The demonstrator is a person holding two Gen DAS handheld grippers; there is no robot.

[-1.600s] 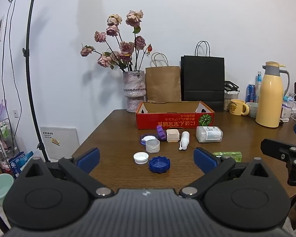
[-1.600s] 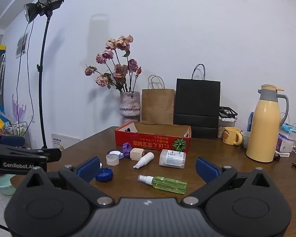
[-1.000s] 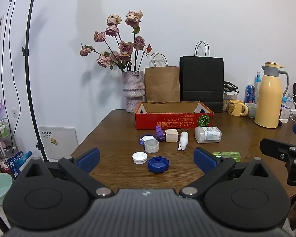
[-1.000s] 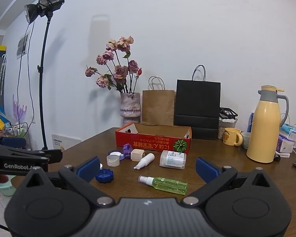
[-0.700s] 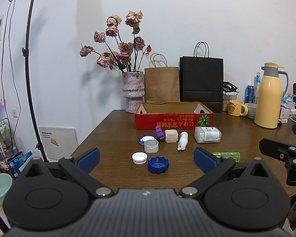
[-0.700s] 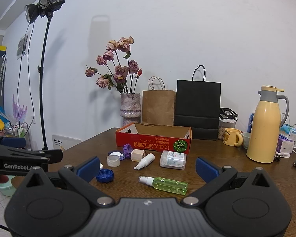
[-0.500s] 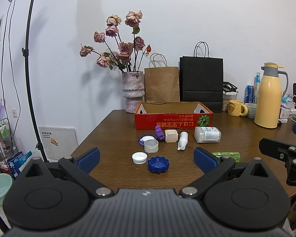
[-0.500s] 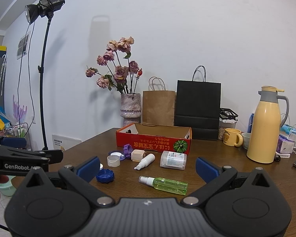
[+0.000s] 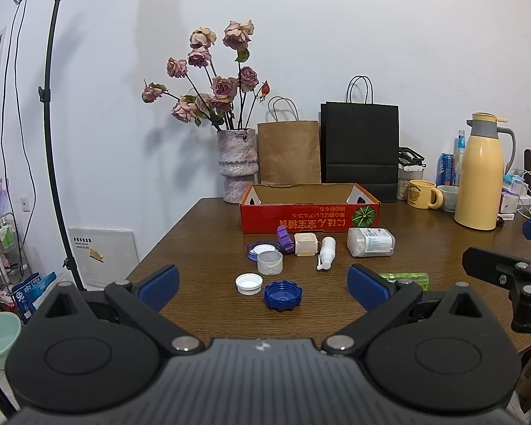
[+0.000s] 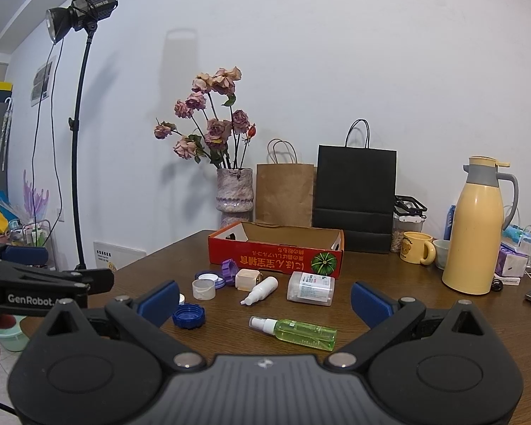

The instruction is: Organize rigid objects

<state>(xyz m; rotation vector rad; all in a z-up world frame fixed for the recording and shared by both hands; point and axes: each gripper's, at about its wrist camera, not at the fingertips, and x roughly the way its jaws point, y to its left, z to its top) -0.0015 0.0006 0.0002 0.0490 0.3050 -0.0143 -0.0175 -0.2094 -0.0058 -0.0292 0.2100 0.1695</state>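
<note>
Two hand-held grippers, left gripper (image 9: 262, 281) and right gripper (image 10: 263, 299), hover spread and empty before scattered plastic caps and bottles, presumably destined for the shallow red cardboard box (image 9: 309, 208).

The left hand-held gripper's finger (image 9: 368, 287) hides much of the green spray bottle (image 9: 412, 279).

I see a plain white wall (image 9: 371, 28) behind the brown wooden counter (image 9: 209, 241). A studio lamp (image 10: 83, 12) on a black stand rises at left; what looks like a white floor panel (image 9: 102, 255) leans below.
</note>
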